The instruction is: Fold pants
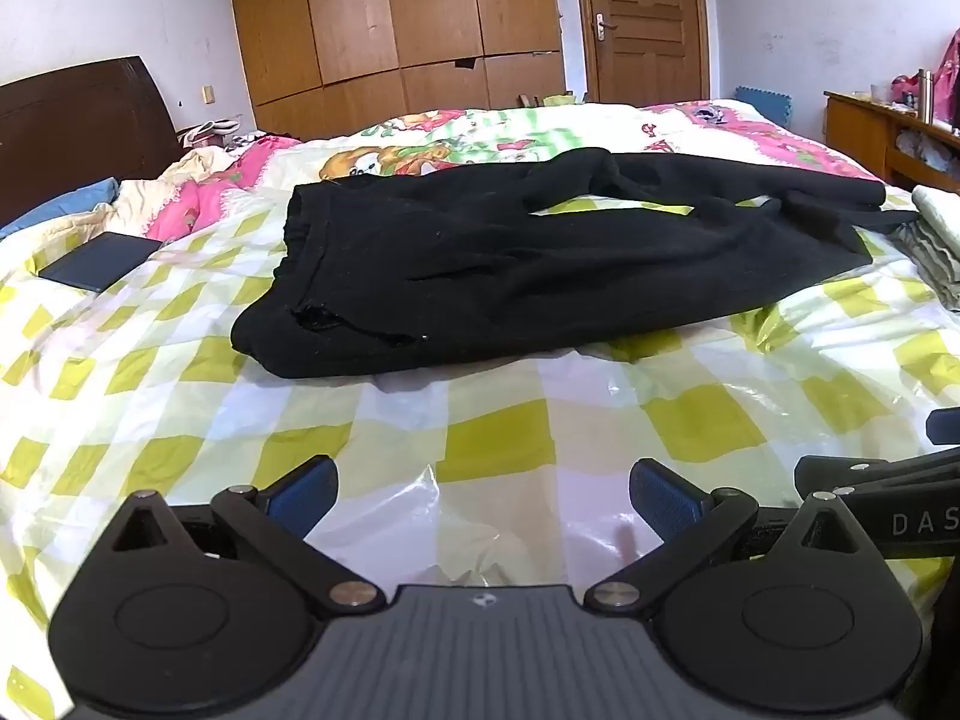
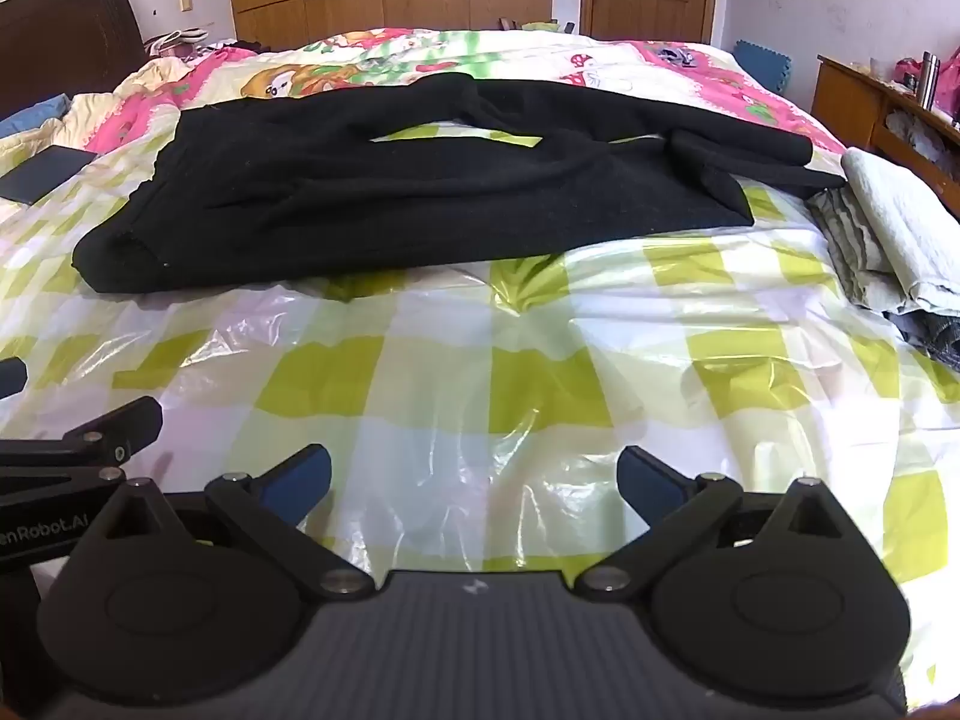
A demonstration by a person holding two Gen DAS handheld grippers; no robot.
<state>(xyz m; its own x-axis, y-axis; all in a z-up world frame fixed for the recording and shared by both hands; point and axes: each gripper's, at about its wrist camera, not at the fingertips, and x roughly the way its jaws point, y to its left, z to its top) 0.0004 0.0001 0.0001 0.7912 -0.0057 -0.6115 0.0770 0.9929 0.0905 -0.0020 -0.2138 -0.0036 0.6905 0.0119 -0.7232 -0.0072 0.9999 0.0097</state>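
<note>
Pants (image 1: 540,252) are lying unfolded across my checkered sheet (image 1: 420,420); I'm holding left gripper (image 1: 483,495) and right gripper (image 2: 474,480) spread wide, gripping nothing, short of them

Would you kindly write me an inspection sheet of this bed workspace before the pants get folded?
Surface: bed under a shiny yellow-and-white checked plastic sheet, wrinkled.
Job's things: black pants lie unfolded across the bed, waistband to the left, legs spread to the right, lower cuffs crossed.
Clutter: dark flat book-like item at left; folded grey-green clothes at right; crumpled cartoon quilt behind.
Grippers: left tool and right tool both open, empty, side by side short of the pants.
Cables: nothing seen.
Surroundings: wooden wardrobe, door, dark headboard, cluttered wooden shelf unit.
</note>
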